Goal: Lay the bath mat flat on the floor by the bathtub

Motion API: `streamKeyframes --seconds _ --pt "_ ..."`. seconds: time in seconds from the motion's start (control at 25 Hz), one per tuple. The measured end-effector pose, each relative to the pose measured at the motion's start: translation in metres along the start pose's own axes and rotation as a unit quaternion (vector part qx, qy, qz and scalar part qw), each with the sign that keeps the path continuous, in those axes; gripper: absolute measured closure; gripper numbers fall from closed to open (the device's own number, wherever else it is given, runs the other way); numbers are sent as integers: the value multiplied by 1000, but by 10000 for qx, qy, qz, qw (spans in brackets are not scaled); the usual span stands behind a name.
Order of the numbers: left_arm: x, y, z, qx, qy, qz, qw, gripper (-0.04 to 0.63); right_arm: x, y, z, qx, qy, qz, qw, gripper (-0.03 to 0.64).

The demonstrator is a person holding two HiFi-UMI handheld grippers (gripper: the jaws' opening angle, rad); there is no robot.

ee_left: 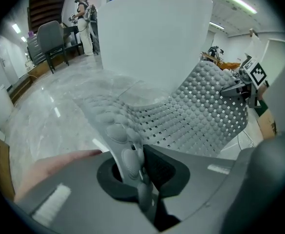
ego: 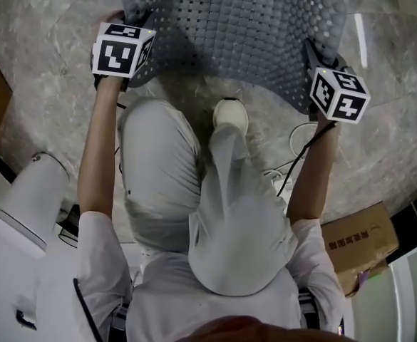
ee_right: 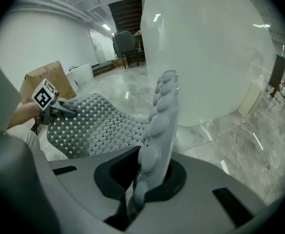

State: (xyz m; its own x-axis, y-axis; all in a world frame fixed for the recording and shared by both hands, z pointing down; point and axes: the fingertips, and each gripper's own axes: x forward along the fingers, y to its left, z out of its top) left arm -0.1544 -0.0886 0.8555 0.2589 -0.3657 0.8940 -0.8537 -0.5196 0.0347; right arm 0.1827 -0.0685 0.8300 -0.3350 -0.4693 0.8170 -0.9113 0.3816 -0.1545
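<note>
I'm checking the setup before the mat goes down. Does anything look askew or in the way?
The bath mat isn't flat: it sags, bowed, between the left gripper and right gripper, each clamped on an edge. A loose white cable lies on the floor near its right end and might end up under it.

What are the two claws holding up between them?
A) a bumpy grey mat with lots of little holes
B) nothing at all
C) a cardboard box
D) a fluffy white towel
A: the left claw and the right claw each pinch one edge of the bath mat, which is grey, bumpy and full of small holes.
</note>
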Motion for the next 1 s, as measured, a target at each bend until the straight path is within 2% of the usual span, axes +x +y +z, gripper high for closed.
streamKeyframes --seconds 0.24,0.52,0.76,1.0 --pt "30 32 -35 -150 234 190 9994 572 39 -46 -33 248 263 -256 9990 595" --pt "57 53 -51 -58 515 365 9980 569 69 -89 -58 455 518 -269 9973 592" --pt "79 70 -67 -382 666 191 9969 563 87 -113 -79 1037 521 69 9932 586" --pt "90 78 -76 -603 726 -233 9953 540 98 -129 -91 1568 408 352 9862 545"
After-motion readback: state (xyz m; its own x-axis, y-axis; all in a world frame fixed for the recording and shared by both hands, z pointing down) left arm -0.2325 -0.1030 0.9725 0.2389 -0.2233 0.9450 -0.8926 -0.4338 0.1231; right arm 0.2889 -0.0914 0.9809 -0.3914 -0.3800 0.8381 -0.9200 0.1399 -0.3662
